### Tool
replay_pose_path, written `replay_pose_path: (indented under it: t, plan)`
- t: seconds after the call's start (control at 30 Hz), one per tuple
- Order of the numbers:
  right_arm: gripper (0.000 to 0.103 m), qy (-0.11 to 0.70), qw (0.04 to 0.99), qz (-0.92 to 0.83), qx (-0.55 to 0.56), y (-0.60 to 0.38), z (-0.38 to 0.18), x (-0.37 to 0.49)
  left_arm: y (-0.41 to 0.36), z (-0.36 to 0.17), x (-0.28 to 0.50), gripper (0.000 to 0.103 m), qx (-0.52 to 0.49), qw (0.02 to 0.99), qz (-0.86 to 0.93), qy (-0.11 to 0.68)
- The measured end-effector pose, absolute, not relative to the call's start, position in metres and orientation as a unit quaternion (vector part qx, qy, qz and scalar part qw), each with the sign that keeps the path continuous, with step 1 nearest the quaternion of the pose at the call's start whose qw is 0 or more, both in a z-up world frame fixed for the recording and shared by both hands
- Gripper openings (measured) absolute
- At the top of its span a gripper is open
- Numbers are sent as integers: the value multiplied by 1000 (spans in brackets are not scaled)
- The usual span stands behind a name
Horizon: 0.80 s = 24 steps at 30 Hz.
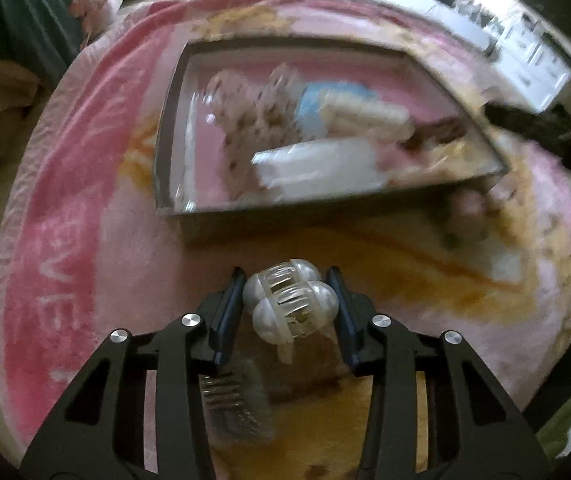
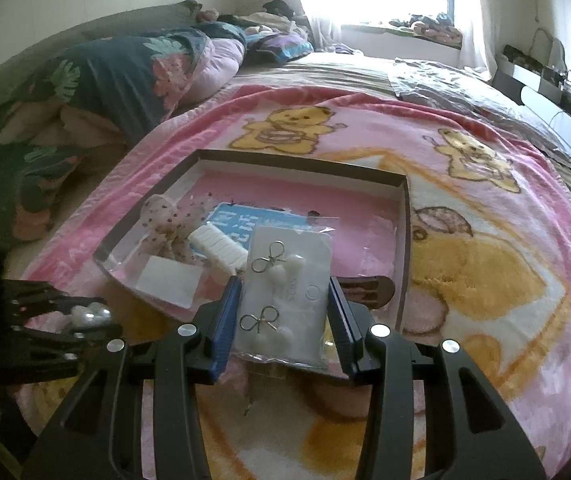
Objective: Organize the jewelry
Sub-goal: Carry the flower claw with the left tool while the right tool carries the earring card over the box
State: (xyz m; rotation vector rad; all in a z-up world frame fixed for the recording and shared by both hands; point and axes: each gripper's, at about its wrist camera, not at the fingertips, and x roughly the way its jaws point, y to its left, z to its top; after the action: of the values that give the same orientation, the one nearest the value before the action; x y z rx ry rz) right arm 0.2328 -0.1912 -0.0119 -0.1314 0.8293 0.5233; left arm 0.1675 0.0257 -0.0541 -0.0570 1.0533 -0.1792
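Observation:
My left gripper (image 1: 288, 300) is shut on a pearl hair claw (image 1: 290, 306) and holds it above the pink blanket, just in front of the shallow grey-rimmed box (image 1: 165, 128). The left gripper also shows at the left of the right wrist view (image 2: 85, 316). My right gripper (image 2: 285, 312) is shut on a clear bag with a white card of bow earrings (image 2: 285, 292), held over the box's near edge (image 2: 407, 248). Inside the box lie a dotted fabric scrunchie (image 2: 161, 216), a white hair clip (image 2: 217, 248), a blue card (image 2: 241, 220) and a white card (image 2: 167, 280).
The box sits on a pink bear-print blanket (image 2: 485, 260) spread on a bed. A brown comb-like clip (image 2: 369, 290) lies at the box's near right. Folded quilts (image 2: 97, 80) lie at the left. A clear comb clip (image 1: 233, 400) lies under my left gripper.

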Motion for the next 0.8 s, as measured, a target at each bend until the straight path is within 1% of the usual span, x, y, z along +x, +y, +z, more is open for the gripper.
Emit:
replay_pose_path:
  t: [0.13,0.23,0.5,0.73,0.77,0.8]
  plan:
    - [41,408,877,248,-60,-190,-19,245,23,-26,180,33,-29,877,-93,470]
    - [41,418,873,246,-61,-189,-27,253,24,-19,201,33,-22,885,-80,458]
    - [41,434,866,242,-64,-187,-41,260,30,-38,243,33,-27,881,-55,470]
    - [44,442,864,236,-59,-188,-47,264,29,-44,253,33,-36,879,-51,473]
    - [47,442,864,234,-59,-189,-47,264,30,-44,254,33,-36,879,-50,472]
    - [54,442,865,233,-57,-189,-46,263,29,-43,254,33,-37,880,-50,471]
